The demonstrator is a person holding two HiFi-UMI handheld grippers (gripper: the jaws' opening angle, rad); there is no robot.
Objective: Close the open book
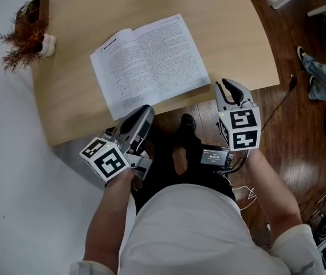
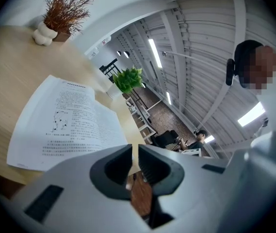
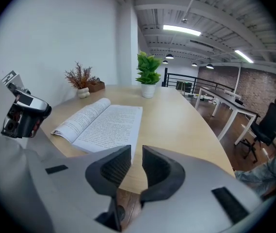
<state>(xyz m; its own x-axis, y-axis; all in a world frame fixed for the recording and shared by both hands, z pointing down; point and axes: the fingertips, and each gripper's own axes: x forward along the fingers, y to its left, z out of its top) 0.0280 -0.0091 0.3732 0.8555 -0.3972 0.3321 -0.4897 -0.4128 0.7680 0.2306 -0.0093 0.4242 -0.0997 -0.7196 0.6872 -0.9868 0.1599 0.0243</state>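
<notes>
Head view, looking steeply down: an open book [image 1: 149, 63] lies flat on a pale wooden counter [image 1: 231, 33], its two printed pages facing up and its near edge close to the counter's curved rim. The person stands at that rim holding a hand-held gripper in each hand, both short of the book and touching nothing. The left hand-held gripper [image 1: 144, 114] points at the book's near left corner, its tips just at the counter's edge. The right hand-held gripper [image 1: 227, 86] hangs just off the counter beside the book's near right corner, over the dark wooden floor [image 1: 300, 125]. A marker cube [image 1: 106, 158] sits on the left tool and another marker cube [image 1: 240, 128] on the right one. At the counter's far left corner stands a dried reddish plant [image 1: 22, 42] in a small white pot. In the left gripper view, the two dark jaws stand almost together with only a narrow slit between them and nothing held; the book's left page fills the space above and to the left. In the right gripper view, the jaws likewise stand a narrow gap apart and empty, with the book lying ahead and to the left, and a green potted plant [image 3: 148, 74] at the counter's far side.
</notes>
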